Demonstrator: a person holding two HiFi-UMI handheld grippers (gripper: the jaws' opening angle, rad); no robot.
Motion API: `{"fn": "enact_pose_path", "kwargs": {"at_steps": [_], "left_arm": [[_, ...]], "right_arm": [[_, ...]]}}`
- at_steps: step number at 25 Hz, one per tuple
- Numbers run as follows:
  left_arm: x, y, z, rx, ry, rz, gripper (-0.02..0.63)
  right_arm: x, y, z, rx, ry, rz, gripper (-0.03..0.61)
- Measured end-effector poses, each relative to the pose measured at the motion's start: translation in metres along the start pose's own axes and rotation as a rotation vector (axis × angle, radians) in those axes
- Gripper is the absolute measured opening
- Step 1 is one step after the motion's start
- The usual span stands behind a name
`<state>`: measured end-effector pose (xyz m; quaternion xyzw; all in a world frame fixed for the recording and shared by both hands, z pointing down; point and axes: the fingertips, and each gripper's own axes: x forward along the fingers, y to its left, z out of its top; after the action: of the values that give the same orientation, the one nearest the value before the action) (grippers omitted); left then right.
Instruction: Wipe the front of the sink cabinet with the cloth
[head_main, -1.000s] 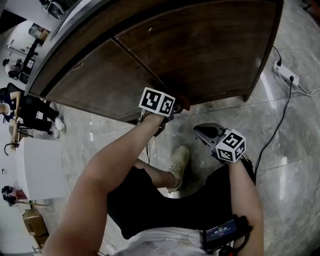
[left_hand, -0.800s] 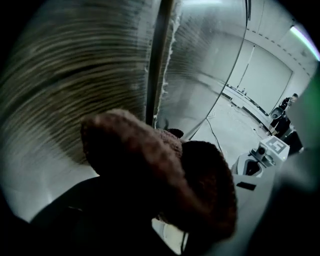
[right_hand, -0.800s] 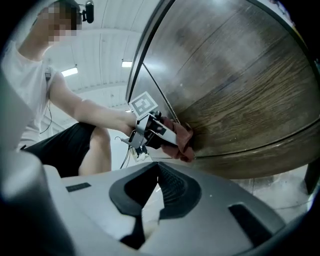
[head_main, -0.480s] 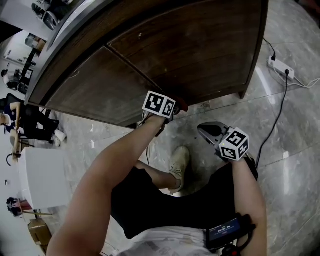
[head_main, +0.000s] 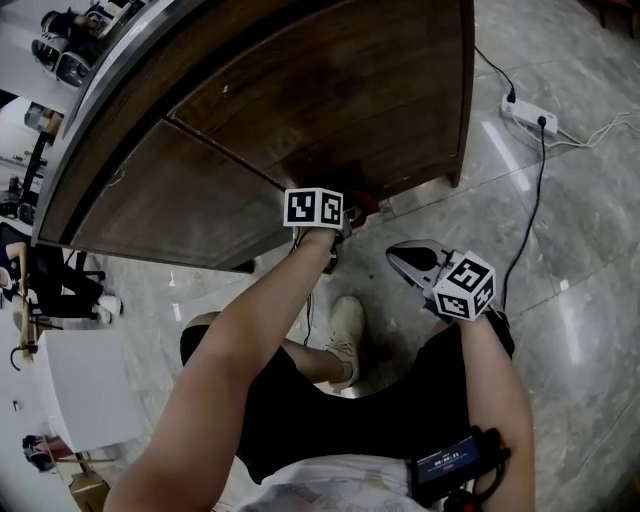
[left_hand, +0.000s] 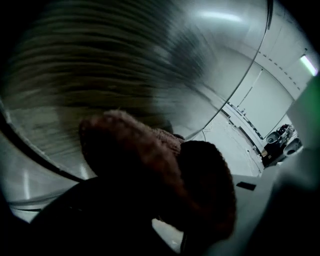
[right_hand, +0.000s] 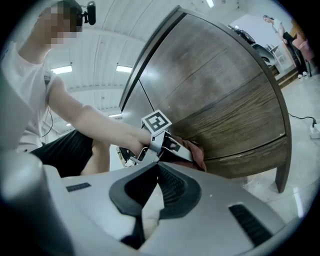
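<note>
The sink cabinet has dark wooden doors, and it fills the right gripper view as a cabinet front. My left gripper is shut on a reddish-brown cloth and presses it against the door's lower edge. In the left gripper view the cloth bulges over the left gripper and hides its jaws. The right gripper view shows the left gripper with the cloth against the wood. My right gripper hangs apart from the cabinet, over the floor. The right gripper is shut, with nothing in it.
A white power strip with a black cable lies on the marble floor right of the cabinet. The person's shoe and bent leg sit below the grippers. A white table and seated people are at far left.
The left gripper and cloth have slid right along the cabinet's lower edge, nearer its right corner. The head view has turned. The right gripper has hardly moved.
</note>
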<state>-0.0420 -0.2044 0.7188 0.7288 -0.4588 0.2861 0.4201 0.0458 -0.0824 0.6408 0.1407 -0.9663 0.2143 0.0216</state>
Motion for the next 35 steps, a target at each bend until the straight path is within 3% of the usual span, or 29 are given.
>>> {"fn": "enact_pose_path", "kwargs": {"at_steps": [5,9,13,18,23,26,30,35], "left_arm": [[0.025,-0.043,0.02,0.026,-0.054,-0.083,0.123],[0.051,-0.079,0.035,0.09,-0.049,-0.118,0.123],[0.078,-0.121,0.053,0.097,-0.07,-0.181,0.123],[0.102,-0.167,0.067,0.168,-0.085,-0.229,0.123],[0.097,-0.206,0.097,0.305,-0.232,-0.303,0.123],[0.064,-0.219,0.148,0.467,-0.344,-0.341,0.123],[0.028,-0.243,0.117,0.682,-0.279,-0.38,0.123],[-0.022,-0.228,0.111,0.766,-0.249,-0.403,0.123]], "right_arm": [[-0.018,-0.002,0.006,-0.019,-0.013,-0.046,0.012],[-0.032,-0.002,0.018,-0.032,-0.051,-0.093,0.012],[-0.045,-0.002,0.026,-0.04,-0.078,-0.14,0.012],[-0.061,0.002,0.019,-0.106,-0.019,-0.172,0.012],[-0.079,-0.002,0.026,-0.109,-0.045,-0.228,0.012],[-0.07,-0.016,0.057,-0.176,-0.095,-0.195,0.012],[-0.086,-0.018,0.047,-0.148,-0.135,-0.248,0.012],[-0.101,-0.029,0.061,-0.153,-0.219,-0.319,0.012]]}}
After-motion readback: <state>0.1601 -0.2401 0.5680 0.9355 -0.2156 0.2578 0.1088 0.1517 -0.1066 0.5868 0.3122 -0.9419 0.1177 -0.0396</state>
